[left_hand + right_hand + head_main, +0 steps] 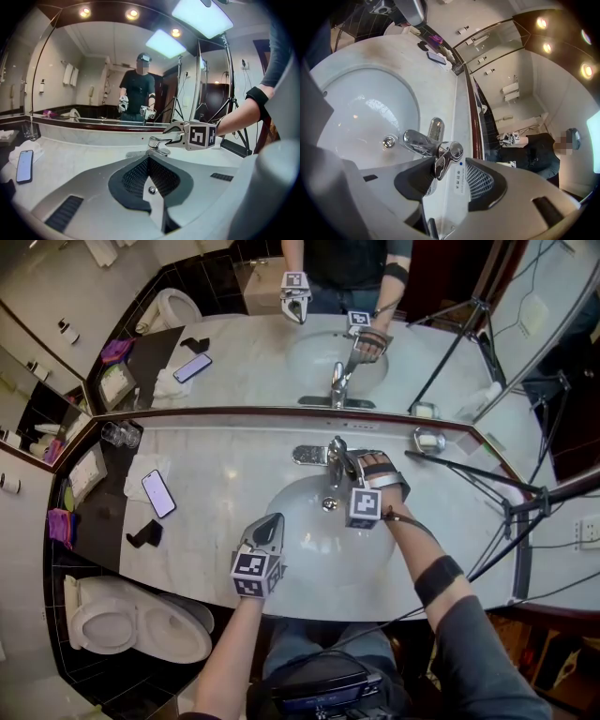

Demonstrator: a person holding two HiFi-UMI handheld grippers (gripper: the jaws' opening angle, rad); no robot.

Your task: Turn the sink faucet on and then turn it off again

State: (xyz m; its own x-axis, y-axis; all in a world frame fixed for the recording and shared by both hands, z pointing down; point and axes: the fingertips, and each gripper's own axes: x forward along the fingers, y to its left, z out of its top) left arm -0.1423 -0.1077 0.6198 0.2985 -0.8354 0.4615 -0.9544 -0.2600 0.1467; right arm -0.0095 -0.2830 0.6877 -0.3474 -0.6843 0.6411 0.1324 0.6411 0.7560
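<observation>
A chrome faucet (335,452) stands at the back of the white oval basin (302,547). My right gripper (345,466) is at the faucet, its marker cube over the basin. In the right gripper view the lever handle (446,157) lies between the jaws of the right gripper (447,172), close against the left pad, with a gap to the right pad; the jaws are open. The spout (417,139) points over the drain (388,142); no water shows. My left gripper (274,522) hovers over the basin's near left rim, shut and empty. From the left gripper (149,159) the faucet (158,144) is ahead.
On the marble counter left of the basin lie a phone (157,493), a white cloth (141,468), a black holder (143,535) and a glass (120,434). A soap dish (429,439) sits at back right. Tripod legs (511,507) cross the right end. A toilet (131,620) is below left.
</observation>
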